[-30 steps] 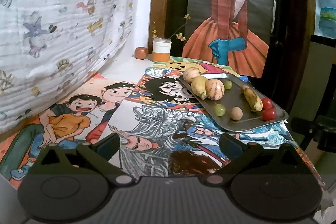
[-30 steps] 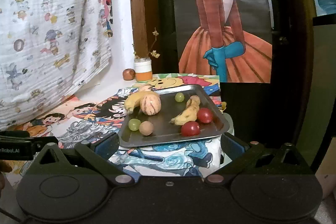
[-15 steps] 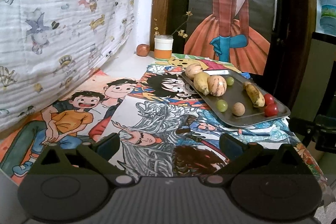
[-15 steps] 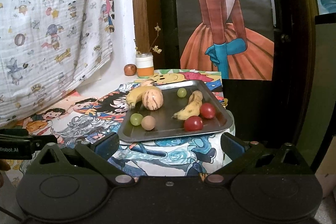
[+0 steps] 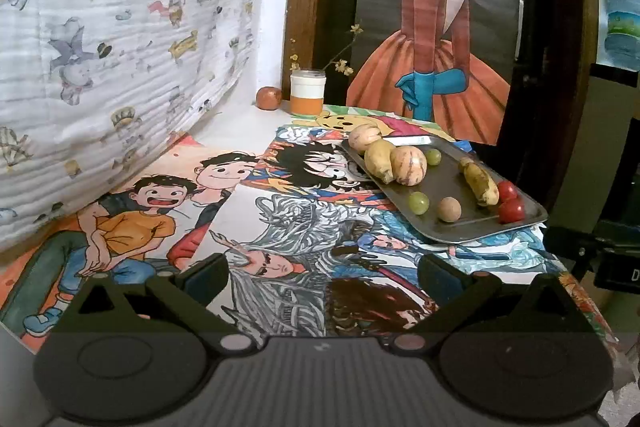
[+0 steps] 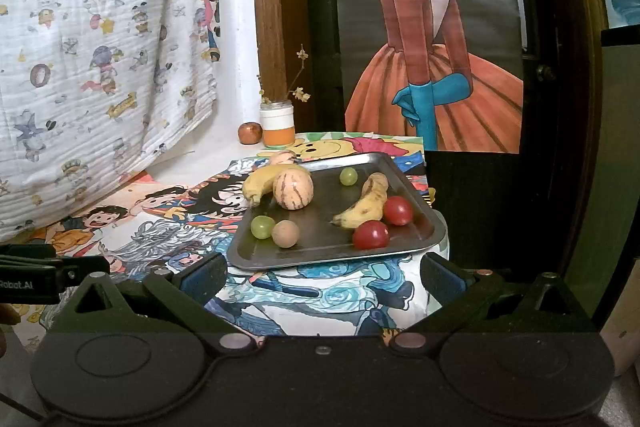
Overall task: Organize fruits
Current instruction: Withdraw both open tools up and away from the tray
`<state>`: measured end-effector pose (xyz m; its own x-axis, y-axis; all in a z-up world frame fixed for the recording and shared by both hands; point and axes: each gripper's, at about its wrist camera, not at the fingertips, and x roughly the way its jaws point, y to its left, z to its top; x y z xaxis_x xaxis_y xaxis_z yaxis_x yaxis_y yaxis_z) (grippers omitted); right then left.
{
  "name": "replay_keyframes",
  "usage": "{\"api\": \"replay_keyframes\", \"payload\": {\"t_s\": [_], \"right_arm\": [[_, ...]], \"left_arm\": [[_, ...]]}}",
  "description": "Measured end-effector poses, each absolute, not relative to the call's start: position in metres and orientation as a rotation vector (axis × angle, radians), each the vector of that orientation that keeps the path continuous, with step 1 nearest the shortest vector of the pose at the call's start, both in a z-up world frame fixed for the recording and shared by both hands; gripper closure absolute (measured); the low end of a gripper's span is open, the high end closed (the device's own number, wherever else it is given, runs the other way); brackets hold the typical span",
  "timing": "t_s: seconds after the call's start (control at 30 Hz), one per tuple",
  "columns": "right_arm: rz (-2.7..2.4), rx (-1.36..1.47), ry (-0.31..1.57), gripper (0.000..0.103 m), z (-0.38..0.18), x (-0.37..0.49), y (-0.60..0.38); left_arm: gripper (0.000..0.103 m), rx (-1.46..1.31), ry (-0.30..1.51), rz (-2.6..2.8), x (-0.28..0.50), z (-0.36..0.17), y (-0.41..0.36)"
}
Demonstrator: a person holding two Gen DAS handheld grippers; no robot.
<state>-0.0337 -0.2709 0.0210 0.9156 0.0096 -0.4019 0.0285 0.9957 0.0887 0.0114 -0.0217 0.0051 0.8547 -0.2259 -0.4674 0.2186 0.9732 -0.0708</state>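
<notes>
Cartoon-printed tablecloth [image 6: 160,239] under a metal tray [image 6: 424,239] at the far right corner. On the tray: spotted banana [image 6: 366,203] lying near-left to far-right beside two tomatoes [image 6: 371,234]. Left gripper [image 5: 320,277] and right gripper [image 6: 323,273] both spread wide, holding nothing.

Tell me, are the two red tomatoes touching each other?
Apart. The right wrist view shows bare tray between the near tomato and the far tomato.
</notes>
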Motion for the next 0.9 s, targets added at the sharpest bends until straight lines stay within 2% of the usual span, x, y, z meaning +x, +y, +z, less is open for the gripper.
{"api": "replay_keyframes", "payload": {"t_s": [0.9], "right_arm": [[-0.007,0.092,0.415,0.001,0.0203,-0.0358,-0.2671]], "left_arm": [[0.001,-0.087,0.501,-0.234,0.0088,0.0072,-0.0125]]}}
